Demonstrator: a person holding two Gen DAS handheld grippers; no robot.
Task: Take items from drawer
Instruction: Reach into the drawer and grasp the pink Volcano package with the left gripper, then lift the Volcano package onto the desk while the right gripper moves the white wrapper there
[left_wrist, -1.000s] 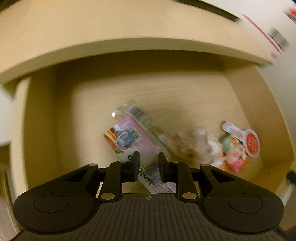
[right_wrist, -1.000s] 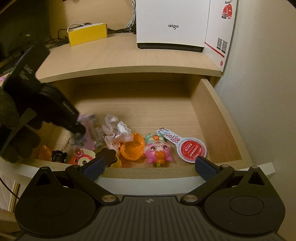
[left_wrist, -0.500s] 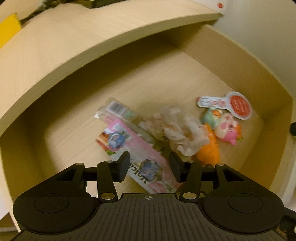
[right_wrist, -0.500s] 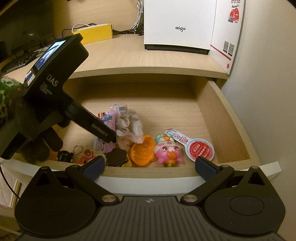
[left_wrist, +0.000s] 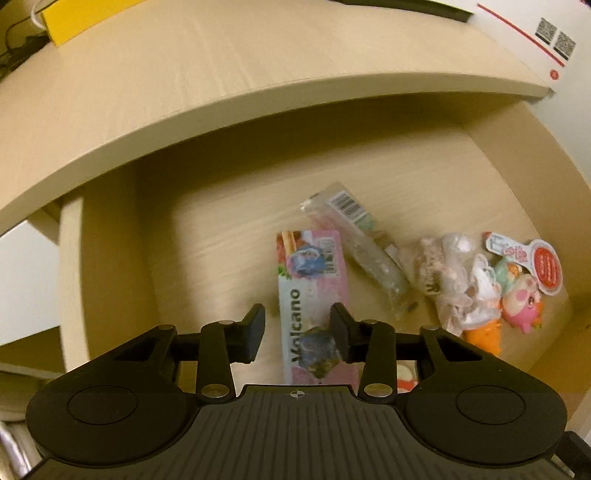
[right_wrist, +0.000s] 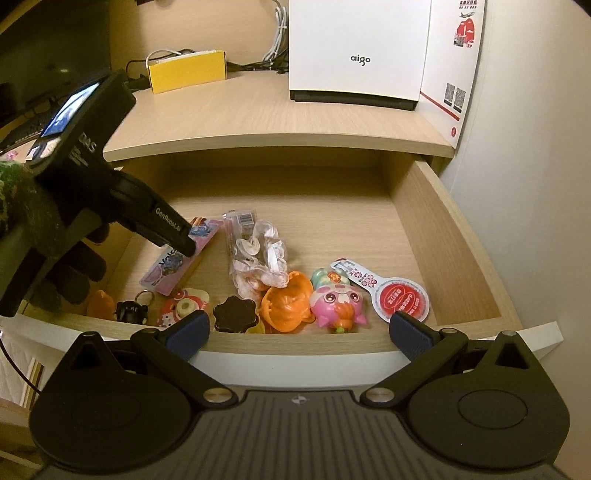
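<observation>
The wooden drawer (right_wrist: 454, 236) stands pulled out, with small items on its floor. A pink "Volcano" packet (left_wrist: 314, 280) lies left of centre. My left gripper (left_wrist: 297, 332) hovers open just over its near end, one finger on each side and neither touching it. The right wrist view shows that gripper (right_wrist: 177, 240) slanting down onto the packet (right_wrist: 181, 258). Beside the packet lie a clear barcode packet (left_wrist: 354, 236), a crumpled plastic bag (right_wrist: 262, 258), an orange toy (right_wrist: 286, 301), a pink pig toy (right_wrist: 338, 301) and a red-and-white tag (right_wrist: 391, 291). My right gripper (right_wrist: 299, 332) is wide open and empty at the drawer's front edge.
A gloved hand (right_wrist: 55, 251) holds the left gripper. Along the front of the drawer sit a dark flower-shaped piece (right_wrist: 234, 314) and a black keychain (right_wrist: 129, 310). The desk top (right_wrist: 258, 118) overhangs the drawer's rear and carries a white box (right_wrist: 358, 51) and a yellow box (right_wrist: 186, 70).
The left gripper's jaws have widened from nearly shut to open. Its view has swung, so the pink packet now lies lengthwise between the fingers. The right gripper has hardly moved.
</observation>
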